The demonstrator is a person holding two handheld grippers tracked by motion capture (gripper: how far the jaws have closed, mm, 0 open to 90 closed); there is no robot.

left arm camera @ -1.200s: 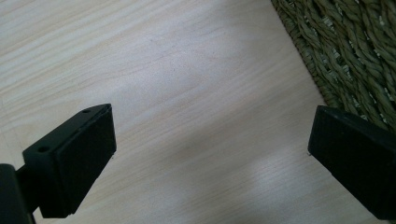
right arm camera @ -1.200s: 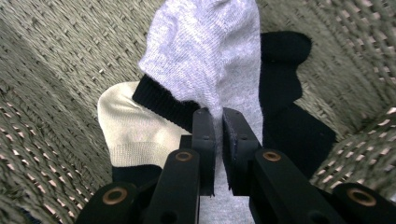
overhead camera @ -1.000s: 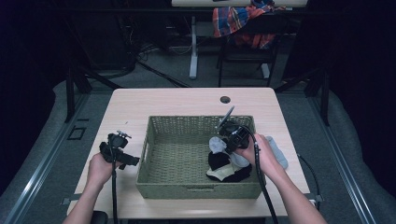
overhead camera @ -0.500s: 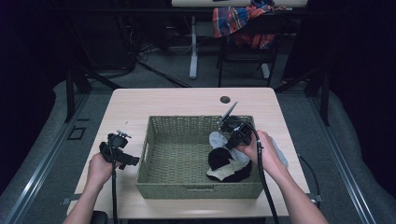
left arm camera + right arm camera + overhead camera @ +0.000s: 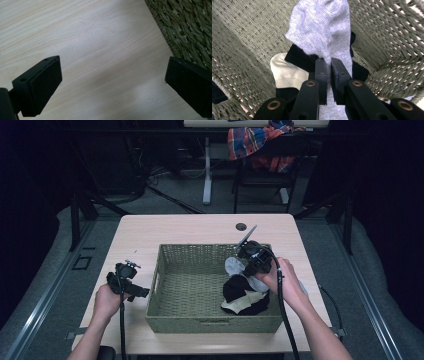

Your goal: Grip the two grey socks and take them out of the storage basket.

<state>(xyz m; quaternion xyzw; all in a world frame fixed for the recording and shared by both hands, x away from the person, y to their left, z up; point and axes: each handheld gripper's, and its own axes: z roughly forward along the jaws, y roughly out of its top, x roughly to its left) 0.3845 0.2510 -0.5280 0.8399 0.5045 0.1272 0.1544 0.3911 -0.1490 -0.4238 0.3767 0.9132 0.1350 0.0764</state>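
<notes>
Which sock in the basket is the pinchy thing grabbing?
The grey sock. The right hand-held gripper is clamped on it; the black-and-cream sock lies loose underneath.

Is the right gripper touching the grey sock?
Touching. The right gripper view shows the right gripper with its fingers pinched on the grey sock.

Table lit from above — dark surroundings, soft focus.

I see a plaid cloth draped over a dark chair behind the worktop, a white desk leg beside it, and a small dark grommet near the worktop's far edge.
</notes>
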